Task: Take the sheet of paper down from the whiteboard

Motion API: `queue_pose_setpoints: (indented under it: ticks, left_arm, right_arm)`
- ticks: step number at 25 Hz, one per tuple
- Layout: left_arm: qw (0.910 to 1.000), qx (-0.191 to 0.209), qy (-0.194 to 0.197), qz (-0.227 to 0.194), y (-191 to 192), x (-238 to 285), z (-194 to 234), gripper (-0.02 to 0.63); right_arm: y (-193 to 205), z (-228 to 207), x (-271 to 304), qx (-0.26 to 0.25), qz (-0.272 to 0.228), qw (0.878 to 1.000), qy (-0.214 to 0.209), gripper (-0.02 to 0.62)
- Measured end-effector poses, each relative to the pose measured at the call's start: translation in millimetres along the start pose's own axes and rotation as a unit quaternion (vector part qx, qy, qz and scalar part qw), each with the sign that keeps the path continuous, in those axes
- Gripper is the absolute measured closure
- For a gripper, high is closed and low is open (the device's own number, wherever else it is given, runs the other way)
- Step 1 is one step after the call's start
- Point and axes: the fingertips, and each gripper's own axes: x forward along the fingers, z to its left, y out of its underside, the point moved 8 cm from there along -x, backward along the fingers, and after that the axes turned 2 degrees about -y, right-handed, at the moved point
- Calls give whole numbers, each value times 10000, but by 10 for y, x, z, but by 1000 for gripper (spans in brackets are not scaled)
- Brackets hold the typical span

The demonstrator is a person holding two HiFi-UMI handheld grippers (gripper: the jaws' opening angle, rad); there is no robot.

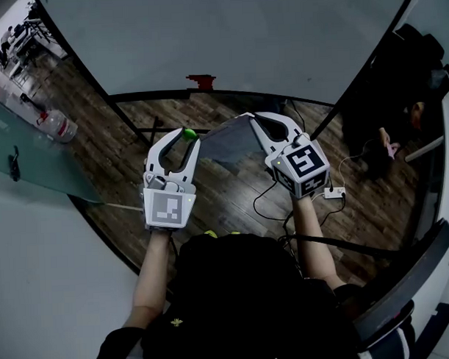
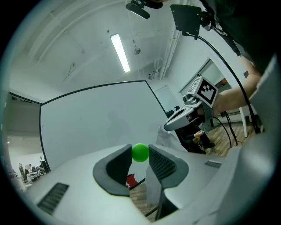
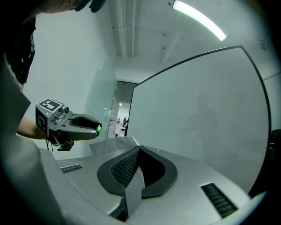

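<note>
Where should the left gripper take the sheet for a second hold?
Probably its free left edge, coming in from the left: the sheet juts from the shut right gripper toward the left gripper. That one is shut on a green ball, though.

Whiteboard [image 1: 227,42] close ahead; glass panel [image 1: 32,156] left, person [image 1: 405,88] right.

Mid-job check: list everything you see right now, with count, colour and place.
whiteboard: 1, white, ahead
sheet of paper: 1, pale grey, in jaws of right gripper
green ball: 1, green, between jaws of left gripper
red object: 1, red, at whiteboard's bottom edge
bottle: 1, clear, floor, left
adapter: 1, white, floor, right
cables: several, black, floor by adapter
other person: 1, dark clothes, far right
left gripper: 1, white, shut on green ball
right gripper: 1, white, shut on sheet of paper
</note>
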Motion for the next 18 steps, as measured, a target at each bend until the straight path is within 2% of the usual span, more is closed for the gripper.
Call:
queue_pose_setpoints:
  ticks: [18]
  left_arm:
    - [9999, 41, 106, -96, -49, 26, -49, 476]
  right_arm:
    - [-44, 35, -11, -83, -16, 9999, -77, 583]
